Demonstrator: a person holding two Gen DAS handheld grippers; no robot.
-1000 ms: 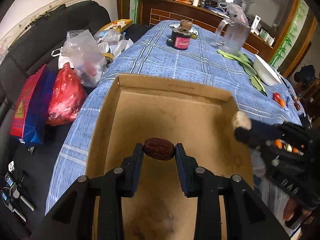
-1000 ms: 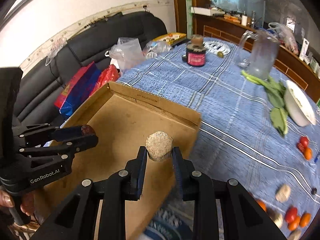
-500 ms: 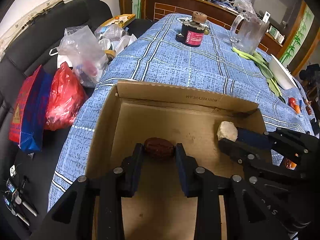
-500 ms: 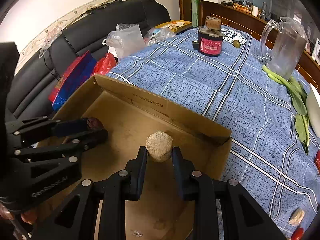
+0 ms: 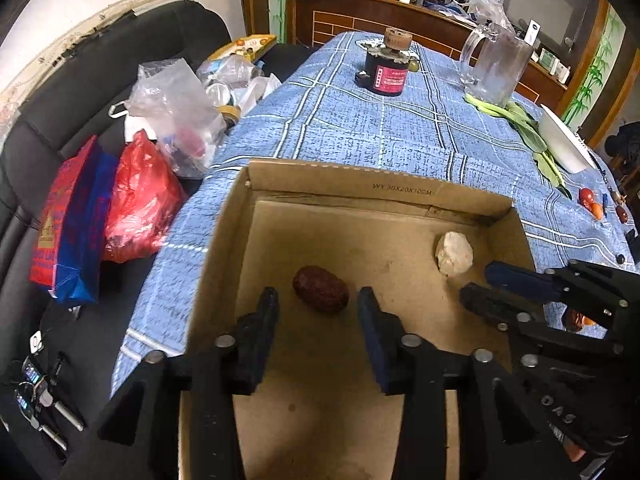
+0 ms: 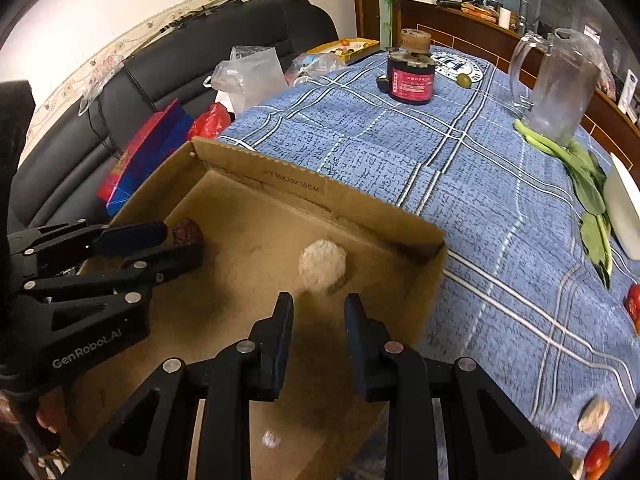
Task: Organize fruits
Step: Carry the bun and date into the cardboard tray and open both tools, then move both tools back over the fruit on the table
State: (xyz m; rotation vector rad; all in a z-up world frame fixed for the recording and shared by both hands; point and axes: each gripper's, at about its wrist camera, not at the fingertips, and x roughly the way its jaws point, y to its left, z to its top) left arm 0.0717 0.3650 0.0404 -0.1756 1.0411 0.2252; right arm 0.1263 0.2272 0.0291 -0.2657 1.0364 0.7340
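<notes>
Far left, your black sofa (image 5: pixel 72 92) holds bags, a red bag (image 5: pixel 140 208) just beside the table edge. The cardboard box (image 5: pixel 344 184) sits on the blue checked tablecloth (image 5: pixel 360 120) at the table's left side; its left wall runs close to that edge, its far wall carries printed text. Your left gripper (image 5: pixel 318 300) is over the box floor with jaws parted and holding nothing; the dark red date (image 5: pixel 320 289) lies on the cardboard between the fingertips, clear of both. Half a second ago it was pinched there, so you've let go. Bare cardboard lies between the date and the pale lumpy fruit (image 6: pixel 323 265), which rests near the far right corner, just ahead of your right gripper (image 6: pixel 318 312), also parted and empty; it was clamped earlier too. Right of the box, open cloth runs to loose small fruits (image 6: pixel 596 416) near the right edge.
</notes>
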